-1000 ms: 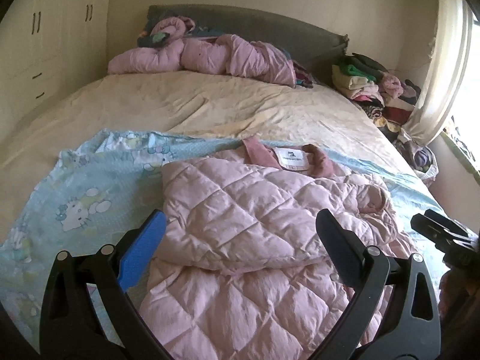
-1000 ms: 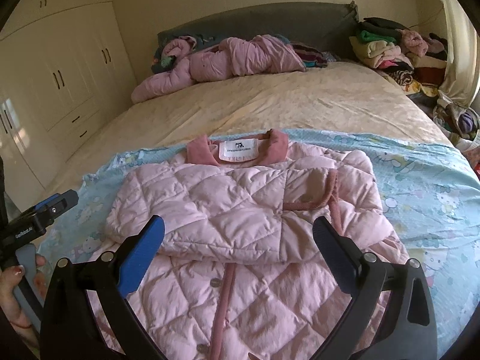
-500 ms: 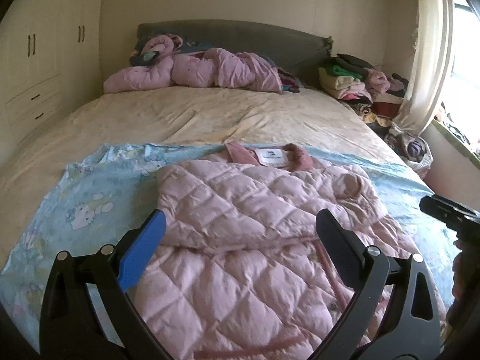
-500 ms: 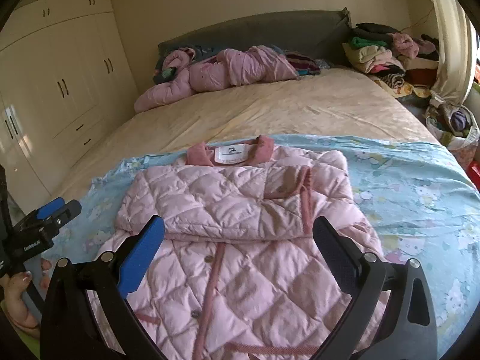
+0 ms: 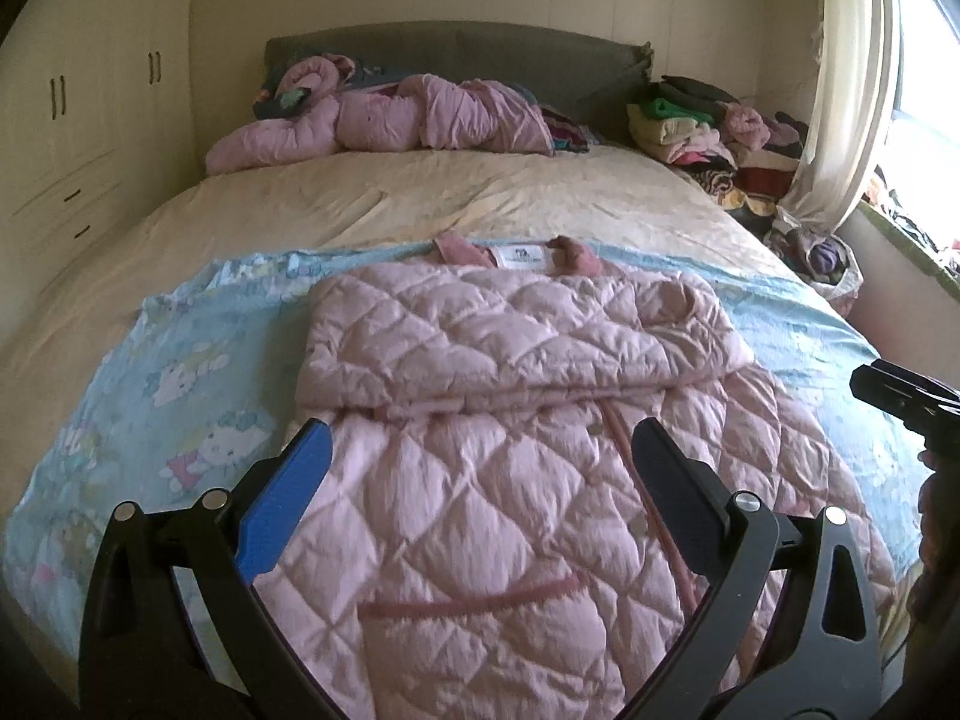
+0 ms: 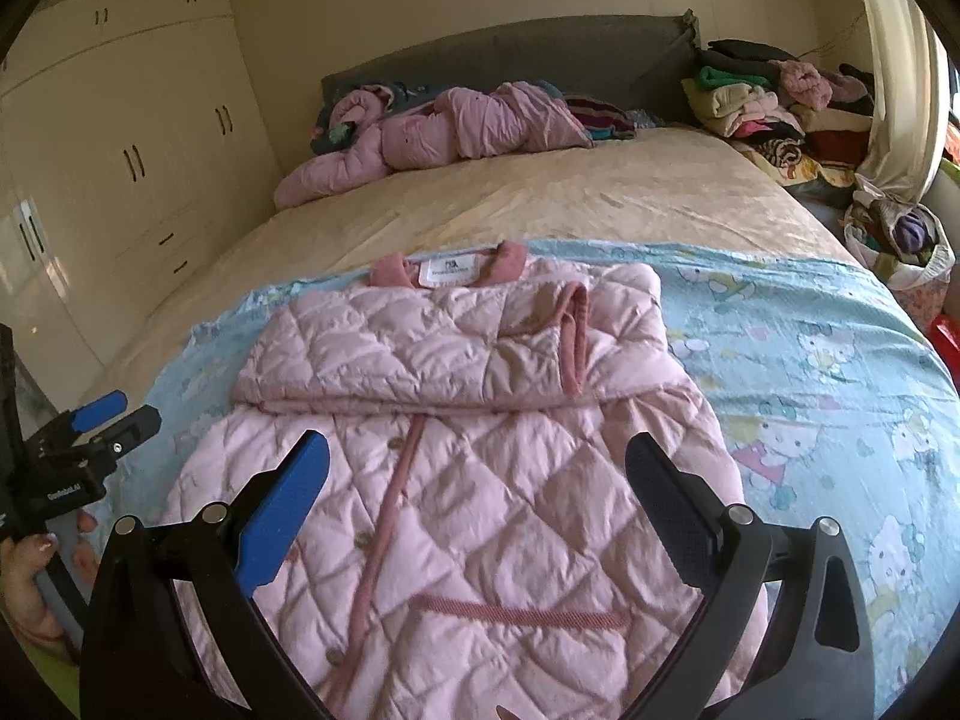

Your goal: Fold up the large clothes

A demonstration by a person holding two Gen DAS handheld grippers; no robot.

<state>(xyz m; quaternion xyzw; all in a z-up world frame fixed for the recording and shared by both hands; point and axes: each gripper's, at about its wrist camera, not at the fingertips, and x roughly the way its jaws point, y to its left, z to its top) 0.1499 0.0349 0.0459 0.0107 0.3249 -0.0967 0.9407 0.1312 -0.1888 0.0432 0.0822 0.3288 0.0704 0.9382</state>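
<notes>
Both jaws stood spread wide and held nothing: the left gripper (image 5: 480,450) and the right gripper (image 6: 477,462) each hung above the near half of the pink quilted jacket (image 6: 468,420). That jacket lay flat on a blue cartoon sheet (image 6: 810,360) across the near end of the bed (image 5: 450,198), its sleeves folded across the chest and its collar at the far side. Another pink coat (image 5: 384,120) sat crumpled by the headboard (image 5: 456,48), and stacked clothes (image 6: 768,102) stood far right.
</notes>
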